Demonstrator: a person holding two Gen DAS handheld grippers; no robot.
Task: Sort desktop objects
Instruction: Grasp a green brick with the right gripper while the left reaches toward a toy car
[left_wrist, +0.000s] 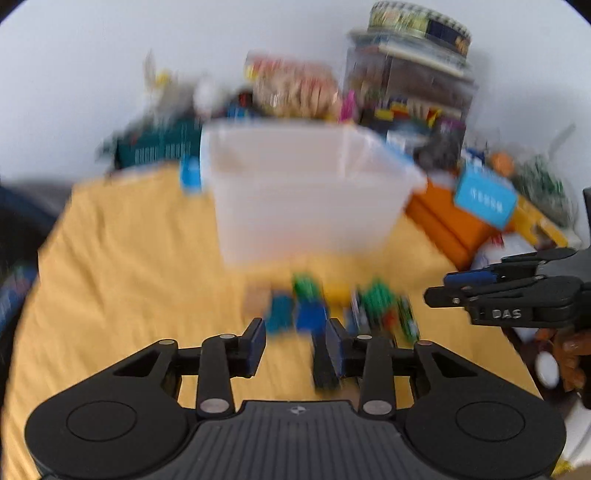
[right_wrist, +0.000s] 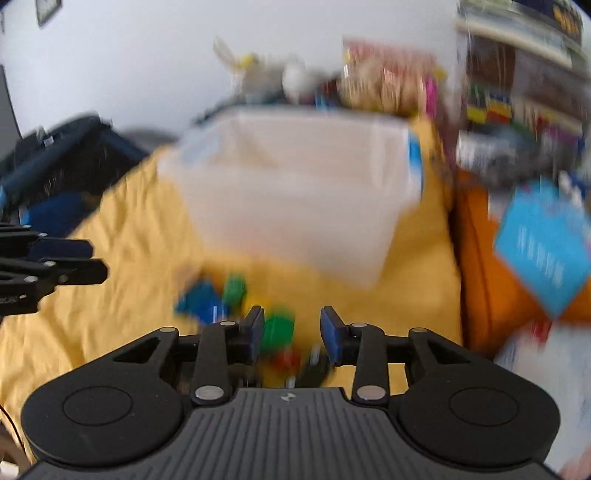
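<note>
Both views are motion-blurred. A heap of small coloured pieces (left_wrist: 332, 302), green, blue, yellow and red, lies on the yellow cloth (left_wrist: 129, 258) in front of a translucent plastic bin (left_wrist: 303, 192). My left gripper (left_wrist: 295, 343) hangs just short of the heap, jaws apart. A dark oblong piece (left_wrist: 325, 365) shows beside its right finger, and the left pad is clear of it. My right gripper (right_wrist: 293, 332) stands open over the same heap (right_wrist: 229, 295). Green and red pieces (right_wrist: 277, 332) show through its gap. The bin (right_wrist: 295, 192) stands behind. Each gripper also shows in the other's view, the right one (left_wrist: 443, 288) and the left one (right_wrist: 92, 262).
An orange box (left_wrist: 447, 221) with a blue card (left_wrist: 484, 199) on it lies right of the bin. Stacked jars, packets and toys (left_wrist: 406, 92) crowd the back by the white wall. A dark blue bag (right_wrist: 66, 166) sits off the cloth's left side.
</note>
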